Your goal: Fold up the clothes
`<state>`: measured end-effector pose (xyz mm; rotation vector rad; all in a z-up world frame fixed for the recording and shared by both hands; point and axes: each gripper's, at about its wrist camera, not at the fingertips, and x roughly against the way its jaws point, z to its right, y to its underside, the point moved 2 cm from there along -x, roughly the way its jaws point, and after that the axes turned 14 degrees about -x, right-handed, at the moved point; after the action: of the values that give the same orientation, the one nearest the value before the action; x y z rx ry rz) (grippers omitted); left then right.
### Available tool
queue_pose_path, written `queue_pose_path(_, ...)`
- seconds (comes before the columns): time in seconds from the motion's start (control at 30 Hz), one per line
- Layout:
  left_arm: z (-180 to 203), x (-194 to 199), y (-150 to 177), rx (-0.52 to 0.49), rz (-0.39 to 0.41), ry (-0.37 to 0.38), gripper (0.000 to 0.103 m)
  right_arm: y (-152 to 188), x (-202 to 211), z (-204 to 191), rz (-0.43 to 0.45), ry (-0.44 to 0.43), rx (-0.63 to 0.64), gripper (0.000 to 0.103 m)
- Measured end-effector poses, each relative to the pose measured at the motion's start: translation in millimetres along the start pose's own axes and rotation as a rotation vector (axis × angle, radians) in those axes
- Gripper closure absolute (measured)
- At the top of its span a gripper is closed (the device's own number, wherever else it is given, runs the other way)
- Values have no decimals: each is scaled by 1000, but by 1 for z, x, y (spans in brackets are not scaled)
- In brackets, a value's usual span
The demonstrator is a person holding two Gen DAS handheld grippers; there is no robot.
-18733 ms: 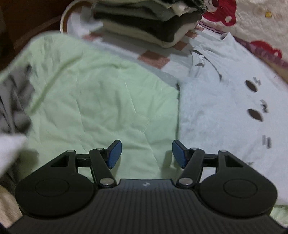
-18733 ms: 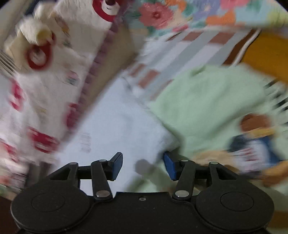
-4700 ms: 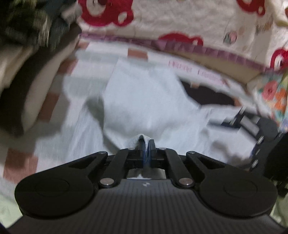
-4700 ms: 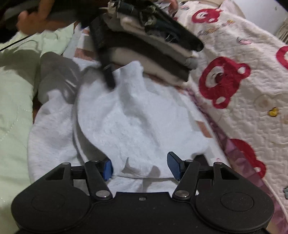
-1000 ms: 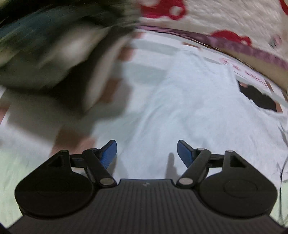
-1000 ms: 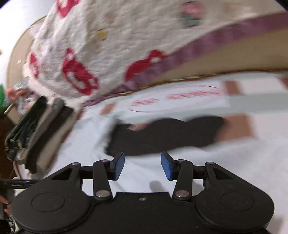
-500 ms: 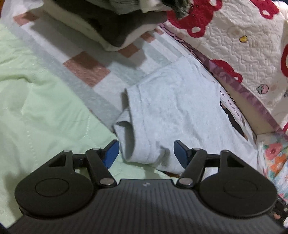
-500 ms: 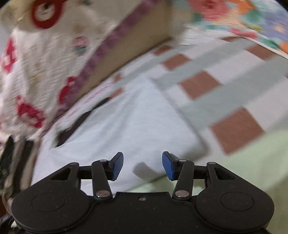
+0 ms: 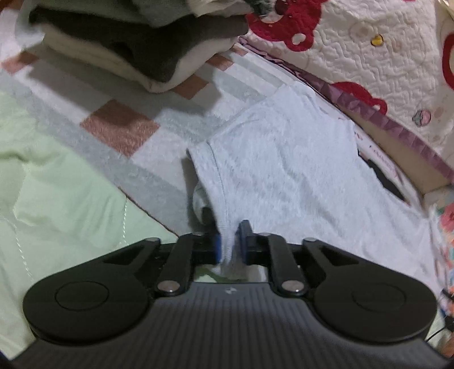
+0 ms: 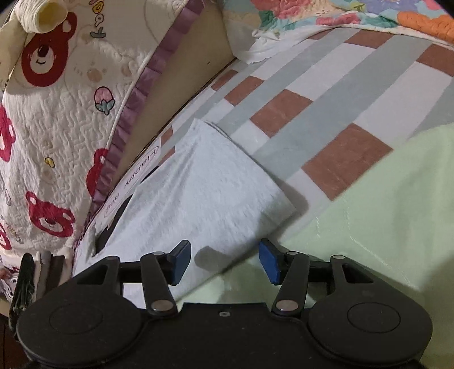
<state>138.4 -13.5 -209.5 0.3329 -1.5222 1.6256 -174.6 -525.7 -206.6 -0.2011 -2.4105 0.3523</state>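
A pale blue T-shirt (image 9: 286, 170) lies folded lengthwise on the checked bed sheet (image 9: 119, 127). My left gripper (image 9: 229, 241) is closing and its blue pads pinch the shirt's near hemmed corner. In the right wrist view the same T-shirt (image 10: 204, 198) shows its other end, with a dark print and a "Happy" label near the quilt. My right gripper (image 10: 224, 259) hovers over the shirt's near edge, jaws opening, the cloth below them and not touched by the pads.
A stack of folded clothes (image 9: 136, 37) sits at the back left. A quilt with red bears (image 9: 369, 56) runs along the far side. A pale green blanket (image 10: 383, 213) covers the near part of the bed, and a floral quilt (image 10: 340, 14) lies beyond.
My left gripper has gone from wide open over the shirt's corner to pinched on it. The right gripper swung across from the dark print to the shirt's near edge and widened a little.
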Motion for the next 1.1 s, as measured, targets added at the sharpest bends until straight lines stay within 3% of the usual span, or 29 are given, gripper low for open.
queue_pose_path(0.17, 19, 67, -19, -108, 188, -81, 97, -9, -14, -9, 15, 20, -4, 38)
queue_pose_path(0.2, 21, 77, -17, -121, 196, -90, 98, -10, -15, -10, 14, 22, -10, 38)
queue_pose_path(0.27, 18, 81, -5, -111, 169, -96, 99, -11, -14, -6, 18, 9, -22, 39)
queue_pose_path(0.4, -5, 55, 30, 14, 42, -80, 99, -10, -12, 1, 41, -27, -52, 39)
queue_pose_path(0.5, -14, 49, 34, 78, 30, -66, 99, -12, -15, 1, 60, -32, -49, 43)
queue_pose_path(0.57, -12, 53, 24, 43, 52, -88, 99, -18, -22, -3, 59, -25, -14, 98)
queue_pose_path(0.67, -7, 64, 14, 17, 72, -85, 99, -33, 10, -25, 156, -181, 46, 99)
queue_pose_path(0.73, 1, 66, 19, -5, 48, -94, 99, -39, 36, -38, 204, -219, 99, 100)
queue_pose_path(0.9, 4, 59, 41, 5, -19, -103, 99, -40, 15, -4, 148, -19, 78, 100)
queue_pose_path(0.97, 2, 61, 40, 22, -16, -103, 99, -39, 5, 12, 126, 9, 20, 100)
queue_pose_path(1.1, 5, 73, 41, 63, -20, -98, 97, -31, 4, 11, 150, 49, 81, 99)
